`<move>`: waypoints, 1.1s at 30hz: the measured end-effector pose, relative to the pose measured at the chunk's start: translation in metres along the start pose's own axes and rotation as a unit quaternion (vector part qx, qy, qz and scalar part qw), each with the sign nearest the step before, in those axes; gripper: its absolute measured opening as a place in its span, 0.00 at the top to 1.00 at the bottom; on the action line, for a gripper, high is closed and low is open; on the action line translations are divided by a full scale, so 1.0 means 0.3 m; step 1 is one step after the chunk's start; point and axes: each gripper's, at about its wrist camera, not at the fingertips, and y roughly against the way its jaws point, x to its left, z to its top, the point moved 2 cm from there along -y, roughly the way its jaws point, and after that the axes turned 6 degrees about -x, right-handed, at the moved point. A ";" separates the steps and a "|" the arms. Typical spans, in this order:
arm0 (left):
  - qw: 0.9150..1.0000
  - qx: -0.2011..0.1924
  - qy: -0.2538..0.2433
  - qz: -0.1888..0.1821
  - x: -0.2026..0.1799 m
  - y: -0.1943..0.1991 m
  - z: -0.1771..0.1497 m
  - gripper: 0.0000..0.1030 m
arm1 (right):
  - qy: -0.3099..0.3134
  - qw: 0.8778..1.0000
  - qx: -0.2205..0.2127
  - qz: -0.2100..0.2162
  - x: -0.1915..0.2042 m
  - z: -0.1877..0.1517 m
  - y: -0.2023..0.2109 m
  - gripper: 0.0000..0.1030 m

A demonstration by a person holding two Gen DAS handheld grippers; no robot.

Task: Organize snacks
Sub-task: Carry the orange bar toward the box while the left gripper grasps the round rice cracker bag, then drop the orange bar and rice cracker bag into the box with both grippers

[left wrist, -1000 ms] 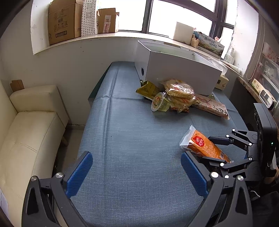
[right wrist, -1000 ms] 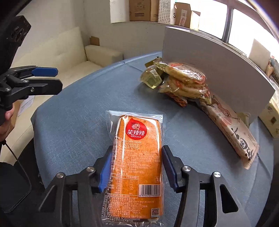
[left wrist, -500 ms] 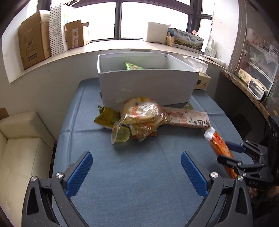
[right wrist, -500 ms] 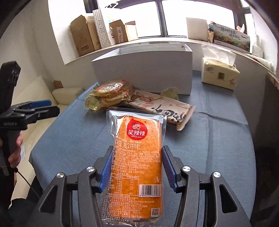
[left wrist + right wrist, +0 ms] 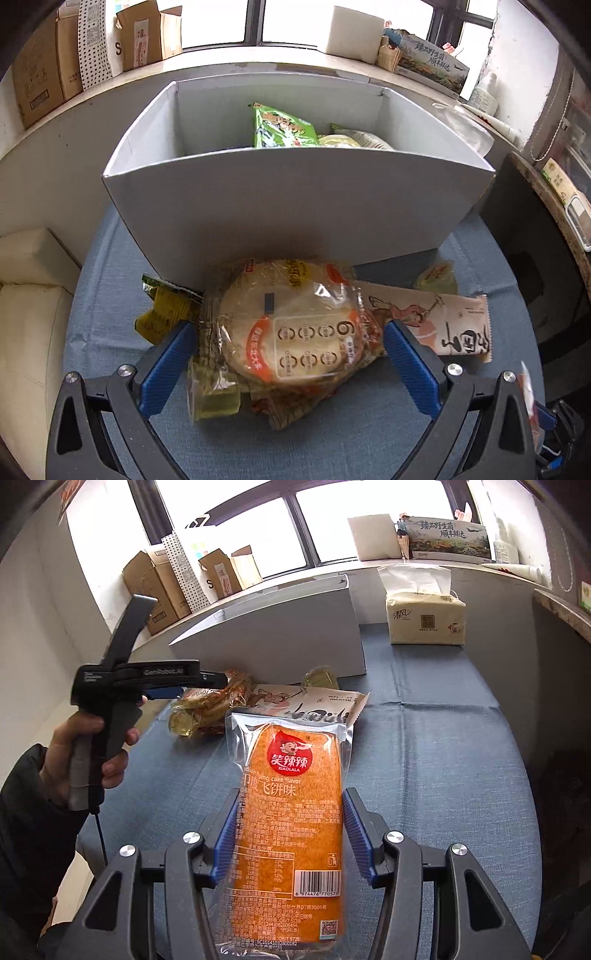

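We see bare blue cloth (image 5: 436,760) btwn snack pile (image 5: 291,332) & tissue pack (image 5: 424,618), room to pass. Grey box (image 5: 295,206) walls off the far side; top open, w/ green bag (image 5: 282,127) filling its right half, left half free.

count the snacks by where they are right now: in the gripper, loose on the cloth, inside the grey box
Held in the right gripper: 1, the orange cake packet
Loose on the blue cloth: 5 visible: flatbread pack, long white packet, yellow packet, 2 jelly cups
Inside the grey box: at least 2 visible, including a green bag
Total: 8 visible
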 end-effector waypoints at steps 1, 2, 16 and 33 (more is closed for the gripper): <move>1.000 0.003 -0.005 0.010 0.004 -0.018 -0.005 0.00 | 0.000 1.000 0.000 0.000 -0.002 0.000 -0.002 0.44; 1.000 0.009 -0.003 0.016 0.010 -0.035 -0.012 0.01 | 0.000 1.000 0.001 -0.002 -0.002 0.001 -0.002 0.44; 0.997 -0.067 -0.018 -0.046 -0.032 0.210 -0.045 0.21 | 0.004 1.000 0.009 0.001 0.006 -0.001 -0.026 0.44; 0.991 -0.125 -0.004 -0.057 0.022 0.365 0.243 0.21 | 0.013 0.997 -0.069 0.019 0.045 0.477 -0.127 0.44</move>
